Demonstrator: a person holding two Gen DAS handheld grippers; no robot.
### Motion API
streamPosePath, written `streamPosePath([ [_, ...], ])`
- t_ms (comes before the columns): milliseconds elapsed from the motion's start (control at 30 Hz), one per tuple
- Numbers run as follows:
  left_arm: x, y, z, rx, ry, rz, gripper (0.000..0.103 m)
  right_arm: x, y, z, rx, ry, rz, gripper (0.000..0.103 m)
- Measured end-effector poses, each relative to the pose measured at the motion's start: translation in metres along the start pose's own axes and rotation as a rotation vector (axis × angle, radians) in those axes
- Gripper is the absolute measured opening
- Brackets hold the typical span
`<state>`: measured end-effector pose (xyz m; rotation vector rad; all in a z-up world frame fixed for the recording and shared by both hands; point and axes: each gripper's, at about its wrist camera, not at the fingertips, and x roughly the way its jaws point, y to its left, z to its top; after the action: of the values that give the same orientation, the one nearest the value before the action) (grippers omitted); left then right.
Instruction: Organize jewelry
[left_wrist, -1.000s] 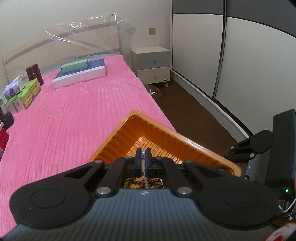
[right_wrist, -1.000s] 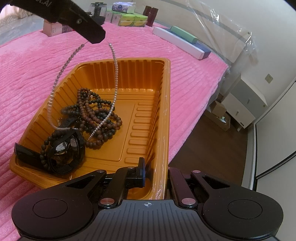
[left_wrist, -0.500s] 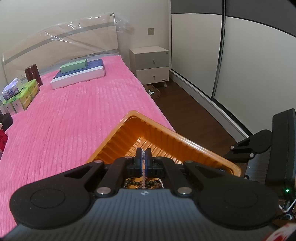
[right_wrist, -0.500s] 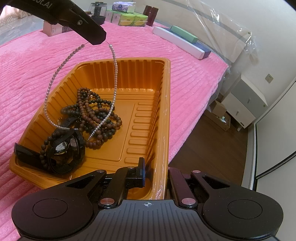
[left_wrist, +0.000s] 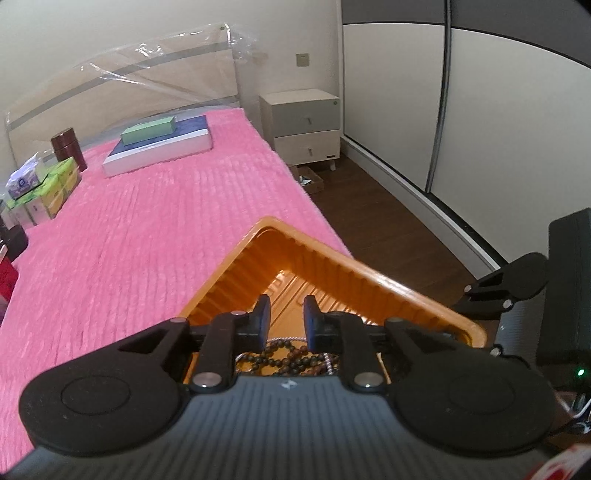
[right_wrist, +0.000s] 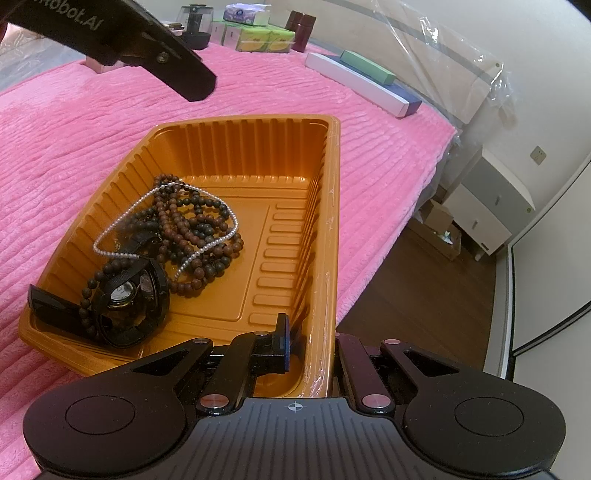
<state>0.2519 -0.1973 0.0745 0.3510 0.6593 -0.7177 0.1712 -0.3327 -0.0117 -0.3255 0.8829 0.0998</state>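
One orange tray (right_wrist: 325, 192) on the pink bed (right_wrist: 74, 147), landmark for all entries. Above its left rim: left hand-held gripper (left_wrist: 286, 319), jaws opening, nothing between them. Inside the tray, left half: black watch (right_wrist: 129, 299), brown bead strands (right_wrist: 192, 229), pearl necklace (right_wrist: 162, 221) lying loose on top. At the tray's near right wall: right hand-held gripper (right_wrist: 310, 343), clamped on that wall, steadying it. Step judged: necklace deposit, release under way. Next move likely calls for lifting the left hand-held gripper clear without snagging beads.
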Motion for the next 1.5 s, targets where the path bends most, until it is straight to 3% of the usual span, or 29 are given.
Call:
streamPosePath([
  [400,-0.009,0.023,-0.035,-0.065,0.029,0.058,0.023,0.0,0.0,-0.001,-0.002,0.0,0.001,0.006],
  [700,-0.037,0.049,-0.082,-0.153,0.032,0.174,0.034,0.0,-0.005,-0.001,-0.01,-0.014,0.018,0.006],
  [867,-0.054,0.056,-0.106,-0.209,0.021,0.224,0.035,0.006,-0.015,0.0,-0.037,-0.037,0.058,0.006],
  [1000,-0.067,0.056,-0.12,-0.238,0.011,0.266,0.041,0.017,-0.032,0.008,-0.05,-0.052,0.119,0.006],
  [1200,-0.084,0.054,-0.145,-0.35,0.008,0.319,0.049,0.046,-0.064,0.013,0.072,0.002,0.208,0.006],
  [1300,-0.093,0.053,-0.159,-0.424,0.002,0.343,0.062,0.048,-0.065,0.004,0.119,0.022,0.222,0.006],
  [1500,-0.098,0.056,-0.174,-0.527,0.005,0.35,0.068,0.054,-0.066,-0.009,0.199,0.041,0.254,0.008],
])
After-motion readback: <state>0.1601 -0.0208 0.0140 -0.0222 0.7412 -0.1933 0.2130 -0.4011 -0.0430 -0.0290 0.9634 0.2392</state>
